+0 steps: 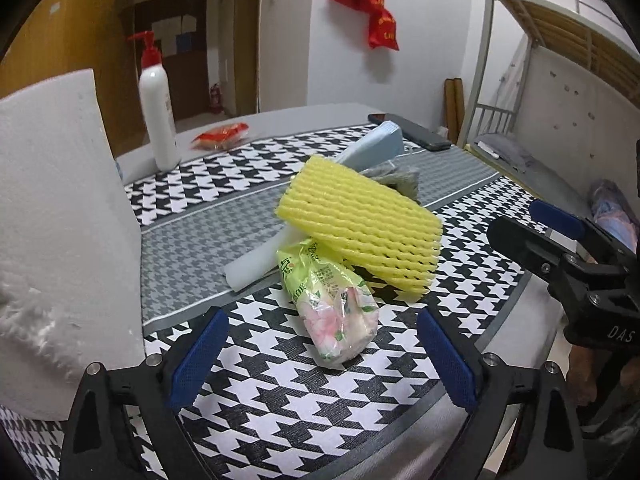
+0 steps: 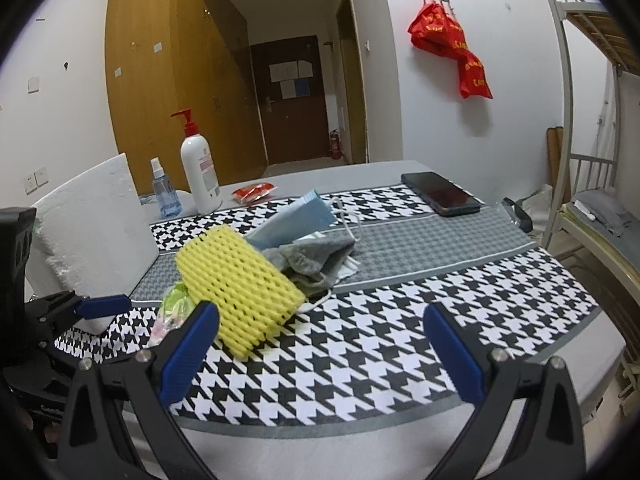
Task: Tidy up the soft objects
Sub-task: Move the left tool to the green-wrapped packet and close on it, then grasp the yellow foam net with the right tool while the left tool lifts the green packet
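Observation:
A soft pile lies mid-table: a yellow foam net (image 1: 360, 228) leans over a green-and-pink tissue pack (image 1: 336, 304) and a white foam strip (image 1: 256, 260). A grey cloth (image 1: 396, 178) and a blue mask pack (image 1: 372, 146) lie behind. My left gripper (image 1: 323, 360) is open, and the tissue pack's near end sits between its blue pads without touching them. My right gripper (image 2: 322, 356) is open over bare tablecloth, with the yellow foam net (image 2: 236, 280) just past its left finger. The grey cloth (image 2: 316, 260) and blue mask pack (image 2: 296, 216) lie further back.
A big white foam block (image 1: 60, 220) stands close on the left. A lotion bottle (image 2: 200, 176), spray bottle (image 2: 164, 196) and red packet (image 2: 254, 192) sit at the back, with a phone (image 2: 440, 194) at back right. A bunk bed frame (image 2: 580, 184) stands right of the table.

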Motion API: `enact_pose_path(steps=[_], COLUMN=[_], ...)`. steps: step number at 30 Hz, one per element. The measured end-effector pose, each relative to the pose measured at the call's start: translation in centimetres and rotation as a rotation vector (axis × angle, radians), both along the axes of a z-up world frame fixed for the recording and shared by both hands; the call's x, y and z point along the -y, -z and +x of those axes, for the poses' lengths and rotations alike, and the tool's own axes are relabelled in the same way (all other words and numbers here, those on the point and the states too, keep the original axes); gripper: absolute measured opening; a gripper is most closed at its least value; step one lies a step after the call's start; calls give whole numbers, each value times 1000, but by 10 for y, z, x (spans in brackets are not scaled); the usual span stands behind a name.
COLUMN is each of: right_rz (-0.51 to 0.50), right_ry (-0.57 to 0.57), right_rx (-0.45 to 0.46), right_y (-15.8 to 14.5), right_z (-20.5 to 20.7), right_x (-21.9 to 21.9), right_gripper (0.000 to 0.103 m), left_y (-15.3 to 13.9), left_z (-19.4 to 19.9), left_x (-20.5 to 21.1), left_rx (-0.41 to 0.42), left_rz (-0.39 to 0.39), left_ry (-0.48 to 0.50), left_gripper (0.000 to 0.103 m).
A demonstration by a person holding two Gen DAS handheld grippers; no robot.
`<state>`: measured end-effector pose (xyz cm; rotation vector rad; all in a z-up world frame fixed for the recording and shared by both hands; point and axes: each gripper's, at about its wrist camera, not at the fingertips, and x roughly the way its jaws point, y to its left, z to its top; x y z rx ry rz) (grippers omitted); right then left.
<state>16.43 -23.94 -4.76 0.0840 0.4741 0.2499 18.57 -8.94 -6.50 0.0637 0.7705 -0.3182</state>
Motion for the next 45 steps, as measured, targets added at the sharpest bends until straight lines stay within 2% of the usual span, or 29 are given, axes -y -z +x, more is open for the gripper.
enact_pose_path(steps=[12,17,21,25,28,35,45], right_rz=[-1,-17,-29,-46,-64,-80,-140], right_ry=[-21,-27,-39,-55,-69,-132,-270], right_rx=[-12,-25,-33,-54,-62,-48,-45], right_y=[3,6,7,10,11,10,4], right_z=[8,12,15,20,23,27,34], right_x=[1,-2,-4,-8,-11,-20,-43], right_gripper=[103,103,103,103,103,103,102], left_y=[8,13,13,13,13,14,13], left_z=[11,17,19,16,13,8,8], left_x=[7,7,6,5,5,2,0], left_rx=[-30,-55,-55,-42,-33,-23,-25], left_rz=[27,33,29,17,20,3,-15], left_ry=[-31,-29,-35,-28,-23,-33,-44], left_gripper=[84,64,60,42,36,32,31])
